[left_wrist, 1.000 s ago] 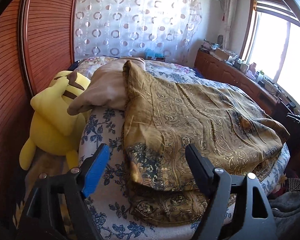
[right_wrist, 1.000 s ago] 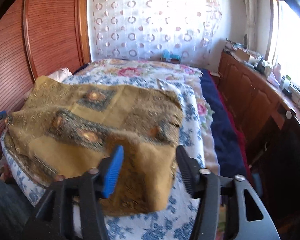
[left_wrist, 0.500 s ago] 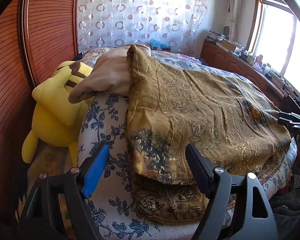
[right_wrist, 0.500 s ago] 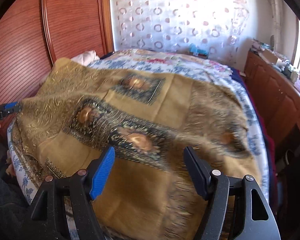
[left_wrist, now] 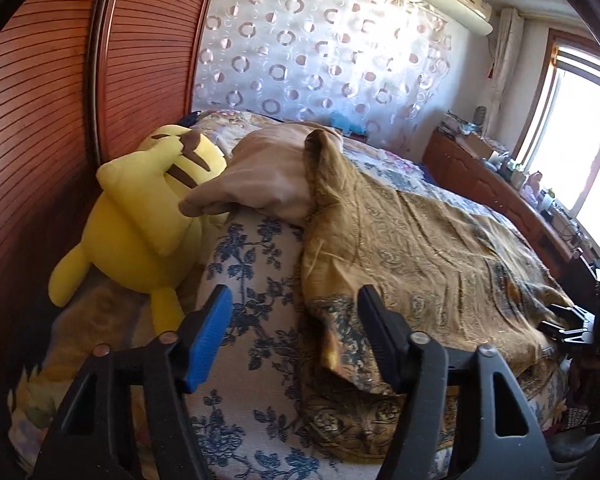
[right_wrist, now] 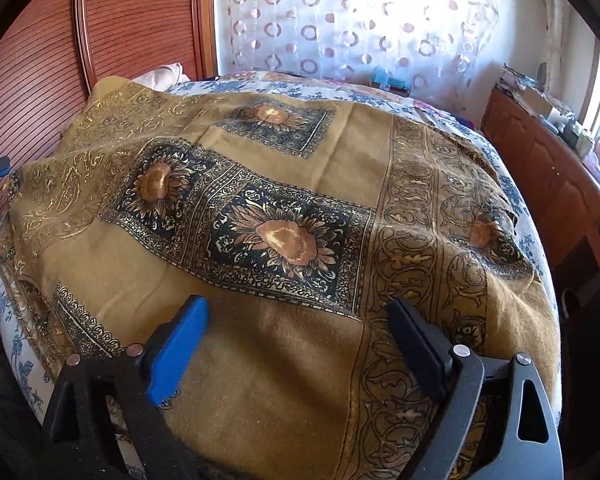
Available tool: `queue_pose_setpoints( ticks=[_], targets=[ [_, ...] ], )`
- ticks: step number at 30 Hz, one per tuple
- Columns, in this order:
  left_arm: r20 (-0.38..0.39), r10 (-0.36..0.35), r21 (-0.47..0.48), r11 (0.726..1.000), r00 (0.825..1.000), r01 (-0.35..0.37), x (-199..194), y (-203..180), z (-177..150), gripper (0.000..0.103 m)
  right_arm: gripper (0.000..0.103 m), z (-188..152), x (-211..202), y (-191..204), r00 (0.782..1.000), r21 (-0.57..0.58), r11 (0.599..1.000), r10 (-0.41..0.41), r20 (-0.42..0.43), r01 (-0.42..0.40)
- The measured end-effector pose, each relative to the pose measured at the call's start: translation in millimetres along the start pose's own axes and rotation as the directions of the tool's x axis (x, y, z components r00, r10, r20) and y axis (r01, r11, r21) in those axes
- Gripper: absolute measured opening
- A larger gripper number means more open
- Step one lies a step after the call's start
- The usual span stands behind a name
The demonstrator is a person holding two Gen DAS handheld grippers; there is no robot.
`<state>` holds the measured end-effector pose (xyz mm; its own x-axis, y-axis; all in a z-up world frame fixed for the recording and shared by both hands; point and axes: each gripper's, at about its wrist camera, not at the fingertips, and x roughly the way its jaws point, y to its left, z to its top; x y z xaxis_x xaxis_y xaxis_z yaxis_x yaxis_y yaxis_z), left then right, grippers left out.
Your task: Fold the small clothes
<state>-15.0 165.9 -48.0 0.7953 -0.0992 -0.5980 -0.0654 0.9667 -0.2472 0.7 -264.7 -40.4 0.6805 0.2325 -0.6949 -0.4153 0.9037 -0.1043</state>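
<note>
Bed (left_wrist: 256,264) with blue-floral sheet carries the golden patterned cloth (right_wrist: 284,208), spread flat, near edge doubled over. Left gripper (left_wrist: 294,334) and right gripper (right_wrist: 296,344): jaws wide apart, empty. Risk: pinching both layers, or the sheet too, would drag the fold crooked. Yellow plush toy (left_wrist: 140,216) and pillow (left_wrist: 256,184) beside; wooden wardrobe (left_wrist: 48,92), dotted curtain (right_wrist: 352,20) behind.

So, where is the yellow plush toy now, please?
In the left wrist view, the yellow plush toy lies on the left, between the wooden wardrobe and the bed, touching the beige pillow.
</note>
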Motion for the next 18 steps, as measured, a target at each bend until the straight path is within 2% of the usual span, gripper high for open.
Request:
queue_pose_setpoints(
  ticks=[3,13,18],
  targets=[
    [-0.023,-0.008,0.006,1.0,1.0,0.008,5.2,-1.3,-2.7,0.054,0.095,-2.5,-1.4,2.2,1.0,0.01,1.0,-0.015,0.005,0.015],
    [-0.129,-0.016,0.023,1.0,0.991,0.019,32.9,-9.4,-17.3,0.054,0.096,-12.8,-6.8,6.4,0.999,0.038,0.999,-0.039,0.02,0.038],
    [-0.133,0.002,0.019,1.0,0.991,0.001,35.8,-11.8,-23.4,0.054,0.096,-14.4,-10.0,4.1,0.999,0.038,0.999,-0.037,0.021,0.037]
  ],
)
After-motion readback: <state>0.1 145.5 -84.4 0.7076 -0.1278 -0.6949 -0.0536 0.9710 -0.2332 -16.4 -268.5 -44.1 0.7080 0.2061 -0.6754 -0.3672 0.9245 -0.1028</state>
